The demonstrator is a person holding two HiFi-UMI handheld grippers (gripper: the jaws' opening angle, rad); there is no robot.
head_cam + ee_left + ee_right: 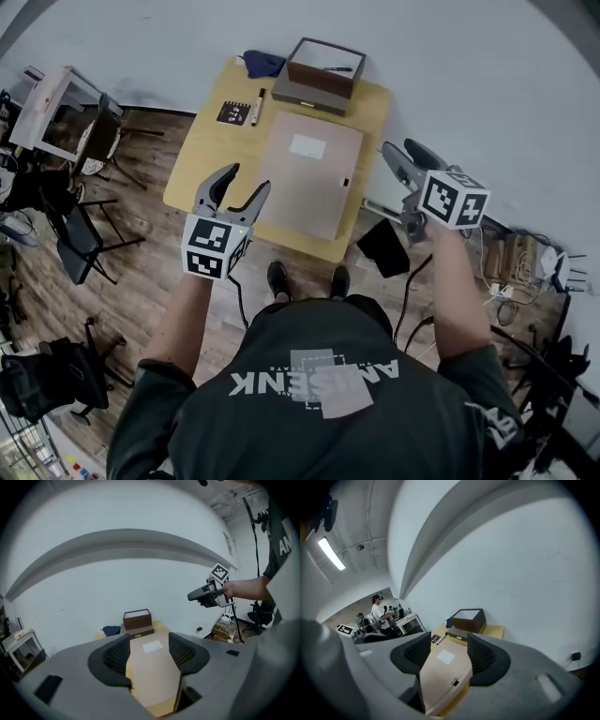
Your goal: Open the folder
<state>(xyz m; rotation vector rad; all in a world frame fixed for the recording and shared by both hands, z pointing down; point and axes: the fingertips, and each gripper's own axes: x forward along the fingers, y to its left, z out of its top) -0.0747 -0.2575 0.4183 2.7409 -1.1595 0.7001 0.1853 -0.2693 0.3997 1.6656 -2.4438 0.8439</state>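
Left hand-held gripper point(247, 180) is hovering released, ribbed jaws gaping on nothing | folder point(309, 178) is lying flat and closed mid-worktop point(202, 155), a smooth tan rectangle, long axis running toward the wall, clasp edge facing right | right hand-held gripper point(403, 155) is hanging released, empty

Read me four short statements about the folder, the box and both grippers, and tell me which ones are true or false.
1. The folder lies closed on the table. True.
2. The left gripper is clamped on the folder. False: its jaws stand apart, gripping nothing.
3. The brown box stands at the table's far edge, beyond the folder. True.
4. The right gripper holds the marker. False: it is open and empty; the marker lies on the table near the box.
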